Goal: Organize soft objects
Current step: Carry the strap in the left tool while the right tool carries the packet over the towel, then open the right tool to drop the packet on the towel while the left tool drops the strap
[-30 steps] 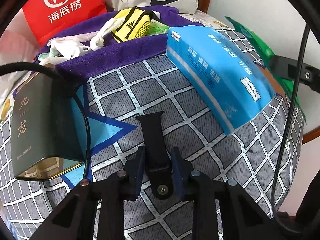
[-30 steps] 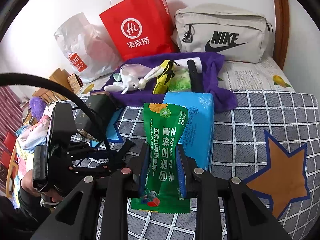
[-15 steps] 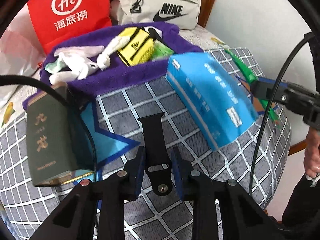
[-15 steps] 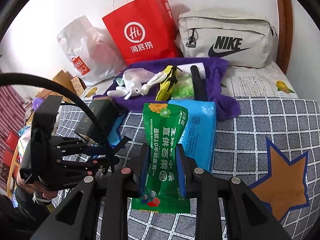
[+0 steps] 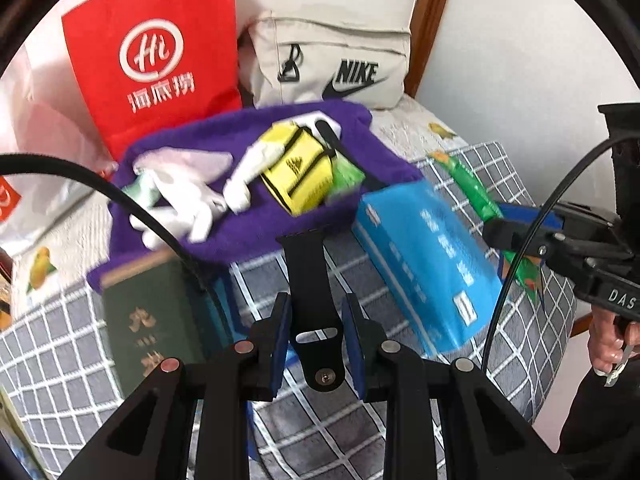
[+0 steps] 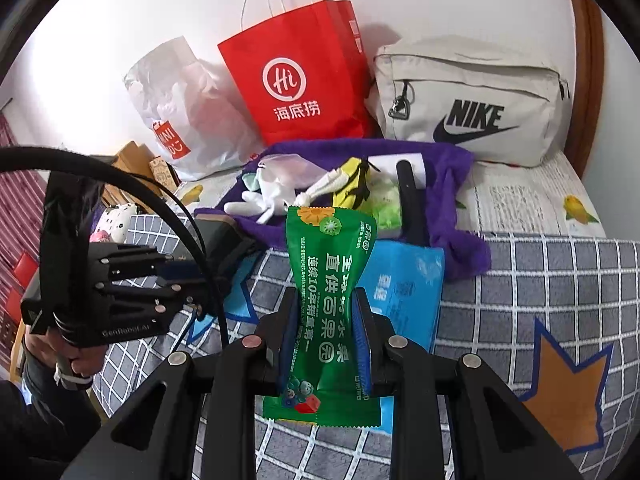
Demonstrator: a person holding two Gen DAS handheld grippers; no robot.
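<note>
left gripper (image 5: 316,332): clamped on black rubber watch strap (image 5: 308,276), now lifted higher, nearer purple fleece towel (image 5: 248,236).
right gripper (image 6: 326,332): pinches green foil snack packet (image 6: 328,300), unchanged.
next: likely drop both on towel at bed's head end.

White wall (image 6: 120,20), wooden bedpost (image 5: 430,24) (brown), checked bedspread (image 6: 540,272)

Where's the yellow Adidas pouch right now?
In the left wrist view the yellow Adidas pouch lies on the purple towel, upper middle of frame, between the white plush toy on its left and a light green packet on its right.
</note>
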